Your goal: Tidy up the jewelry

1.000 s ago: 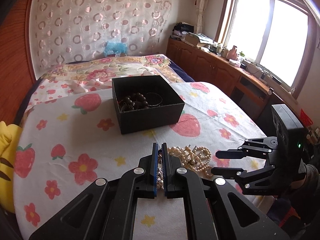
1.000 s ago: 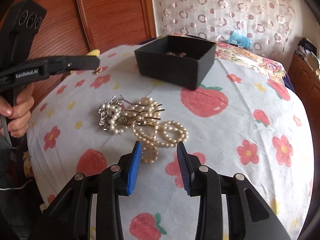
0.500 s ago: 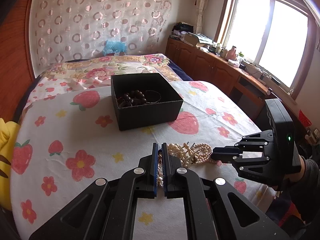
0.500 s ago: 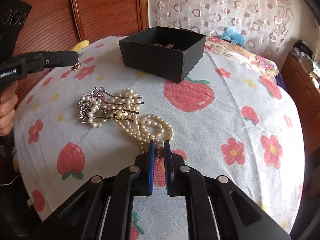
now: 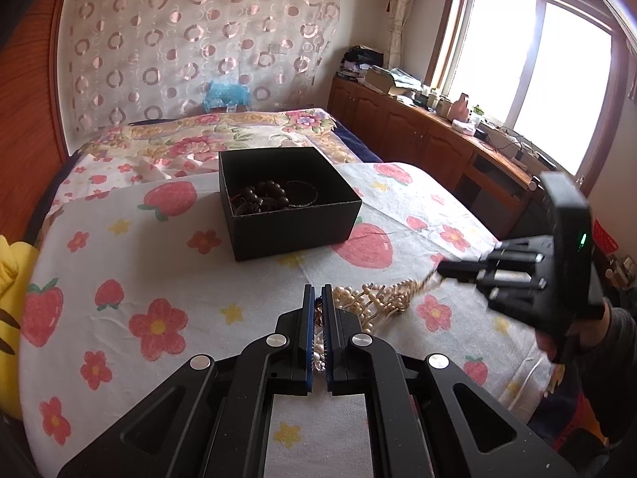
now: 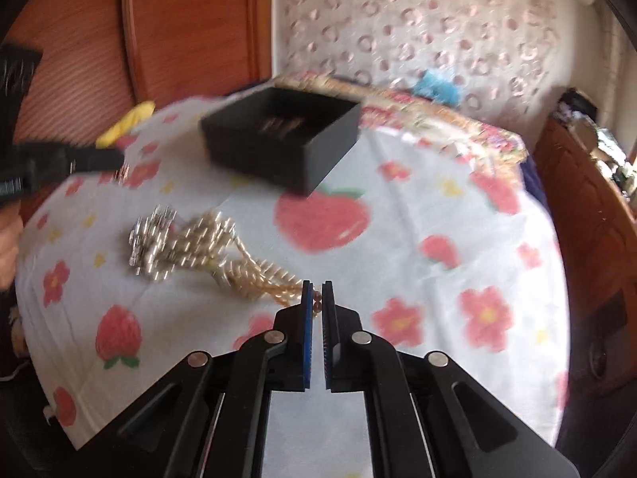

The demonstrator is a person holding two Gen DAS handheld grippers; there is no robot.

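A black open box (image 5: 286,207) holding dark wooden beads (image 5: 266,195) stands mid-table; it also shows in the right wrist view (image 6: 282,137). A pile of pearl jewelry (image 5: 370,298) lies in front of it, blurred in the right wrist view (image 6: 187,243). My left gripper (image 5: 317,304) is shut on a small piece of jewelry (image 5: 318,344) above the table. My right gripper (image 6: 317,298) is shut on a pearl necklace (image 6: 258,279) and lifts its end off the pile; in the left wrist view it (image 5: 442,269) is at the right.
The table has a white cloth with strawberries and flowers (image 5: 167,199). A bed with a floral cover (image 5: 223,135) lies behind it. A wooden cabinet (image 5: 430,139) under the window runs along the right. A yellow toy (image 5: 10,263) is at the left edge.
My right gripper closed on the pearl necklace and now pulls it up and away from the pile. My left gripper stays shut on its piece.
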